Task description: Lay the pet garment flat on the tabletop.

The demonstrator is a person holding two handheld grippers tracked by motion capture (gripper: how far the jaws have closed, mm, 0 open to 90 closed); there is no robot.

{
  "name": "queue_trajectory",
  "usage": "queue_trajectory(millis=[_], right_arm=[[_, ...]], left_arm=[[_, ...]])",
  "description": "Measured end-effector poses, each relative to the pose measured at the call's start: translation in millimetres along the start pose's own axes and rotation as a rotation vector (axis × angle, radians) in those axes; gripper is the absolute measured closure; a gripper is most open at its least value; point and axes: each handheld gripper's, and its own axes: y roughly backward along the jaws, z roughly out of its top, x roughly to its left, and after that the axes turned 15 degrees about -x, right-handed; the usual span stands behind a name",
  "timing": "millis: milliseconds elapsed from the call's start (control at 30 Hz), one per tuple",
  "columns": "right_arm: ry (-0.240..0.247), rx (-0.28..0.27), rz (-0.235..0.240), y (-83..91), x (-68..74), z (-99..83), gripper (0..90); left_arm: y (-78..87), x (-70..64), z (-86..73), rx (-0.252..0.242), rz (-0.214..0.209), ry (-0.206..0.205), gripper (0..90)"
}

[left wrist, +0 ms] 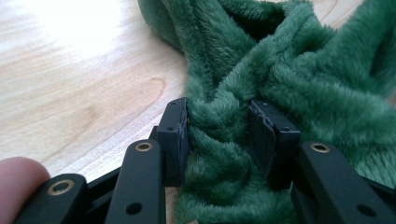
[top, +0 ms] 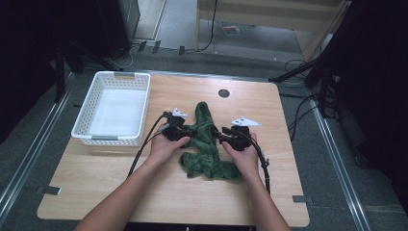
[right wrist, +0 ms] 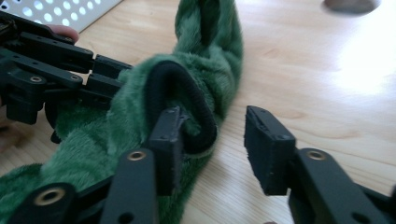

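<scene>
left claw (left wrist: 218, 135) pinches green cloth (top: 208, 144) | right claw (right wrist: 212, 144) spread beside its black trim (right wrist: 187, 100) | risk: plush slips from pinch, right closes on nothing

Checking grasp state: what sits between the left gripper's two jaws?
A bunched fold of the green fleece cloth sits between the left gripper's jaws, touching both, seen in the left gripper view.

A lab: tripod legs (top: 293, 72) and cables (top: 300, 113) ring the table (top: 168, 192).

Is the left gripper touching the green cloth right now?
Touching. The left gripper view shows the left gripper with both jaws pressed into a fold of the green cloth.
</scene>
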Motion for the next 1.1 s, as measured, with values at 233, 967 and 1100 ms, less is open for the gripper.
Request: queue_trajectory(millis=[233, 967, 1100], right_arm=[[0.062, 0.01, 0.039, -7.6, 7.7, -1.0, 87.3], [-0.019, 0.039, -0.277, 36.3, -38.0, -19.1, 87.7], [-0.022, 0.032, -0.254, 33.9, -40.3, -21.5, 87.6]], left_arm=[[-1.8, -3.8, 0.1, 0.002, 0.016, -0.037, 61.8], [16.5, 0.7, 5.7, -0.093, -0.034, 0.016, 54.7], [12.4, -7.0, 7.7, -0.088, -0.082, 0.024, 45.5]])
